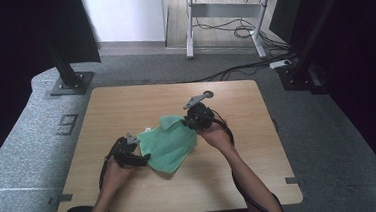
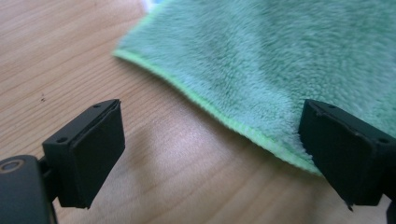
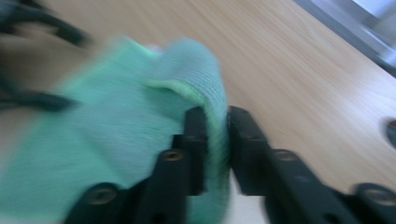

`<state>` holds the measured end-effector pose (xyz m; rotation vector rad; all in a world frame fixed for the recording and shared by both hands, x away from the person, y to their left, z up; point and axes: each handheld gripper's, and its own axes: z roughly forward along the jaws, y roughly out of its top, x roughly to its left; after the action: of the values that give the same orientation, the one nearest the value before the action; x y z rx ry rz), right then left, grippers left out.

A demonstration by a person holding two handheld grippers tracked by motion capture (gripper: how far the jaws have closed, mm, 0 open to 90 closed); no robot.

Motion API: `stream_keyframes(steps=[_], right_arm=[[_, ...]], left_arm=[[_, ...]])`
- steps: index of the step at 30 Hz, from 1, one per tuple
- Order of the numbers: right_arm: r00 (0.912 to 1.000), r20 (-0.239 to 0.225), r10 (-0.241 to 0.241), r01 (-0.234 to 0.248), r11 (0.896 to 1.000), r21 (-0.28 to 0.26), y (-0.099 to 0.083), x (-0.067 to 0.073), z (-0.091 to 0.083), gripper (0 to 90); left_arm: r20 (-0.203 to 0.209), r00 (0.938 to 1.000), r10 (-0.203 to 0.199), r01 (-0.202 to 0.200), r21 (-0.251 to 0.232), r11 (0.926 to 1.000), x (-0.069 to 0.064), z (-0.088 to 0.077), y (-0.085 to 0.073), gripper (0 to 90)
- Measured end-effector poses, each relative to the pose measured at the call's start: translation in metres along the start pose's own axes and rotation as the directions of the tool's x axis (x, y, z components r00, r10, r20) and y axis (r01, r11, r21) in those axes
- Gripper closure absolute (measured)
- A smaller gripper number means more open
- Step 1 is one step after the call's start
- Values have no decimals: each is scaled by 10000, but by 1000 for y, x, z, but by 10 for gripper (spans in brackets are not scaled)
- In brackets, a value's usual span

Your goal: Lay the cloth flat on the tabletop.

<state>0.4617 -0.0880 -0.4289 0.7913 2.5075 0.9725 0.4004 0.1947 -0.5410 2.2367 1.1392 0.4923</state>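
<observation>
A green cloth lies near the middle of the desk, between the person's two hands. The right claw has pinched shut on the far edge of the cloth; in the right gripper view the fabric is squeezed thin between the two black pads and bulges up above them, so that edge hangs lifted off the wood while the rest trails down. That looks like a hold meant for raising or folding the edge over.

The left claw sits low at the near left side of the cloth with its jaws spread wide and nothing gripped. One pad rests just at the cloth's bright hem, the other over bare wood. I'd guess it waits there to take that edge, or to keep the cloth from sliding as the other side rises.
</observation>
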Motion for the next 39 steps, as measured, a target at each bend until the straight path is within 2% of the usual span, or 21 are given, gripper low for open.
stream_keyframes(steps=[1,2,4,5,7,9,10,14,16,18,19,21,22,24,27,29,31,33,36,39], right_arm=[[9990,445,84,-101,9992,374,-2,-6,12,594],[9977,619,270,-318,9965,777,-6,-12,26,549],[9950,643,770,-844,9891,1203,-24,-21,46,460],[9935,580,976,-1040,9873,1204,-31,-23,48,457],[9925,342,1177,-1208,9866,1095,-42,-23,46,436],[9942,316,1030,-1058,9886,1070,-49,-20,37,414],[9952,156,967,-978,9896,1058,-53,-17,31,405],[9953,-297,926,-898,9925,831,-65,-8,19,439],[9940,-687,855,-797,9933,835,-73,-3,21,480],[9903,-1153,778,-660,9925,1026,-81,2,29,508],[9894,-1236,758,-616,9914,1154,-84,6,34,523],[9920,-1094,630,-467,9882,1460,-89,11,44,628],[9948,-850,560,-417,9860,1616,-91,12,47,678],[9961,-564,675,-584,9871,1494,-92,11,45,778],[9969,-141,775,-747,9869,1432,-92,5,34,789],[9947,158,1016,-1028,9860,1310,-96,-4,23,754],[9914,393,1248,-1291,9819,1387,-101,-12,17,651],[9859,560,1578,-1650,9725,1647,-113,-22,17,625],[9784,616,1972,-2047,9654,1613,-127,-28,17,551],[9774,769,1968,-2055,9703,1277,-129,-26,13,477]], left_arm=[[62,9999,-134,134,-28,9999,1,1,0,74],[102,9997,-214,214,-68,9997,2,1,-1,74],[-22,10000,-90,90,-131,9999,2,0,-1,74],[-84,10000,-20,19,-154,9999,1,-2,-1,75],[-54,10000,35,-37,-304,9995,1,-5,0,75],[-54,10000,7,-9,-373,9993,1,-6,2,75],[-60,10000,14,-16,-378,9993,1,-6,2,74],[-20,10000,75,-75,-133,9999,-2,0,-1,64],[79,9999,-68,69,-153,9999,-1,1,-2,60],[151,9997,-189,192,-162,9997,0,1,-3,60],[243,9991,-340,345,-193,9992,1,1,-4,60],[429,9967,-687,697,-208,9974,4,2,-6,60],[421,9970,-653,664,-244,9975,4,2,-7,55],[386,9969,-691,700,-243,9973,3,2,-7,56],[348,9967,-736,744,-218,9970,2,1,-7,59],[359,9975,-609,615,-157,9980,-1,0,-7,64],[339,9982,-501,505,-108,9987,-5,-1,-7,64],[368,9986,-379,382,-87,9992,-9,-2,-6,65],[361,9993,-94,96,-43,9999,-14,-3,-5,66],[217,9994,255,-251,-177,9995,-16,-7,0,62]])
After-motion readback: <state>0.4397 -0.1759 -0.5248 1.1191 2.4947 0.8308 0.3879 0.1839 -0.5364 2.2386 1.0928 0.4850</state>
